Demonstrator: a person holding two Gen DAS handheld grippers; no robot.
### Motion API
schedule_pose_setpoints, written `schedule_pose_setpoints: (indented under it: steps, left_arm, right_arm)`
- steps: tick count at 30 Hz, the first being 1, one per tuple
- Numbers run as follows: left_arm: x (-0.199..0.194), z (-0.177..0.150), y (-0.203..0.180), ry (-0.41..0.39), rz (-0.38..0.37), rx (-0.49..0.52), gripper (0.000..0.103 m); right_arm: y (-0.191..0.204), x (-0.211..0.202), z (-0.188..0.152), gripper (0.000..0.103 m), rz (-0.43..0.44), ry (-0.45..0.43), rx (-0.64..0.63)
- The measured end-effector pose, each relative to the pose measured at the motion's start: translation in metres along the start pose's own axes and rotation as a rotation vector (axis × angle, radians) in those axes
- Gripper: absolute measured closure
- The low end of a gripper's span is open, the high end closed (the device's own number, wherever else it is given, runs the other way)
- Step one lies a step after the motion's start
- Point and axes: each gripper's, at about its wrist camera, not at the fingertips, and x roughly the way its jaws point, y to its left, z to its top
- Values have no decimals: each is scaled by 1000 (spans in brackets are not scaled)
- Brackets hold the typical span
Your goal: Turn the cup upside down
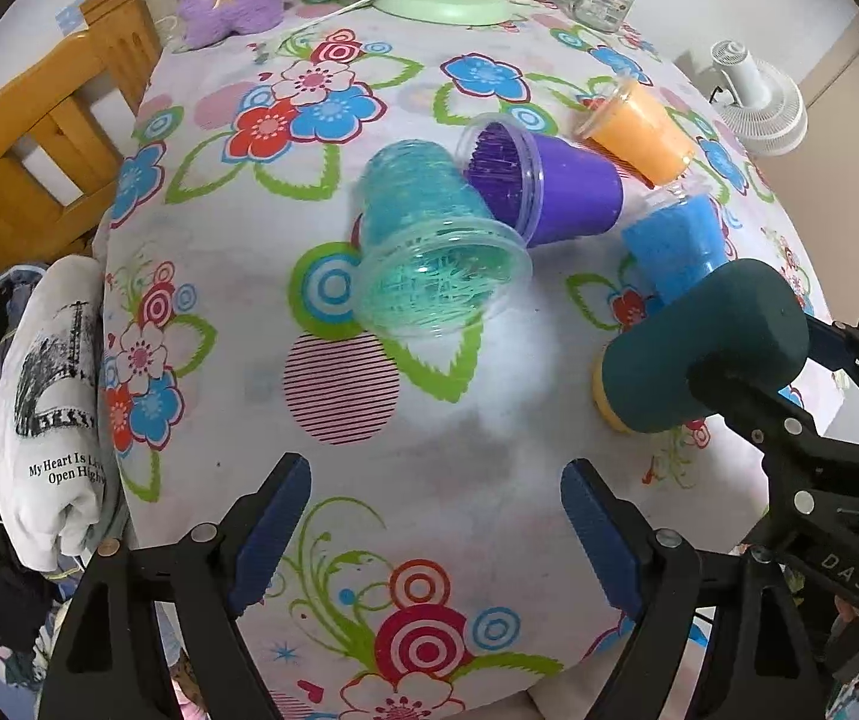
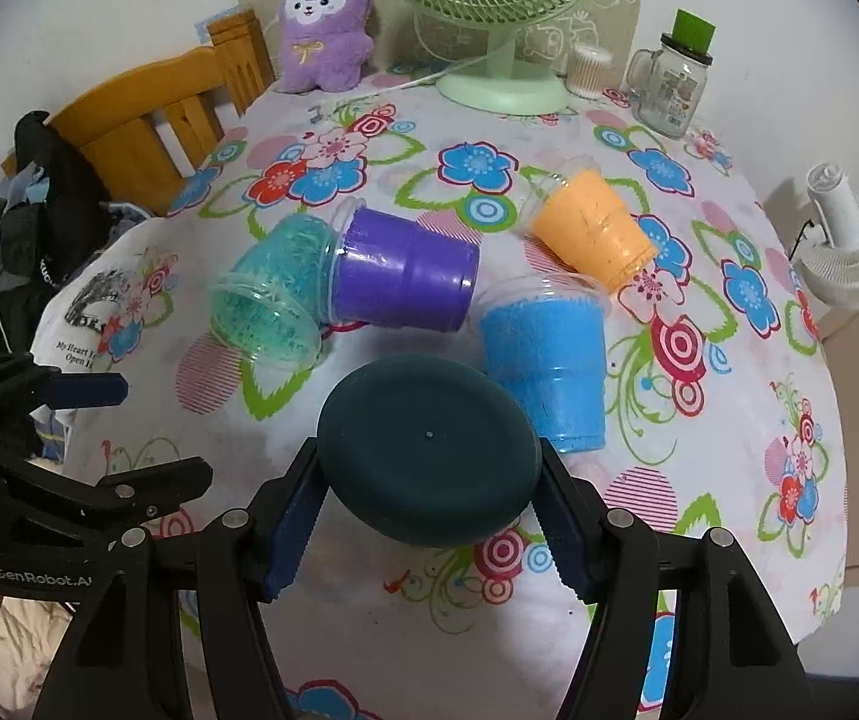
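Fingers of the right gripper point(image 2: 429, 531) clamp a dark teal cup point(image 2: 428, 450) on both sides, its flat base facing the camera; from the left wrist it lies tipped sideways above the floral tablecloth point(image 1: 429, 444), yellowish rim point(image 1: 604, 396) toward the cloth. The left gripper point(image 1: 435, 531) stands wide open, holding nothing, well apart from that cup. Beyond lie four clear cups with coloured filling: green point(image 2: 270, 300), purple point(image 2: 399, 279) and orange point(image 2: 597, 234) on their sides, blue point(image 2: 549, 360) inverted.
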Motion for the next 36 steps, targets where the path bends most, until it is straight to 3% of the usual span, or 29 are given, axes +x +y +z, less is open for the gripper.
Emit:
schedule_pose_setpoints:
  steps: [6,10,14,29,36]
  left_arm:
    - [-21,3,-5,-4,-50,8,15]
    - [-52,10,-24,-66,-14,56,11]
    - [-77,15,-41,-119,2,39,7]
    - [-153,5,-95,-289,68,-146,0]
    - [-180,6,-122,-368,90,-147,0]
  right_arm:
    - [-14,-36,5,16,-13,-7,100]
    - [-31,-71,4,11,8,-60,160]
    - [-47,-93,6,10,39,-71,179]
    - [-95,-170,12,7,-8,-201,79]
    - [-113,-193,13,7,-6,-254,81]
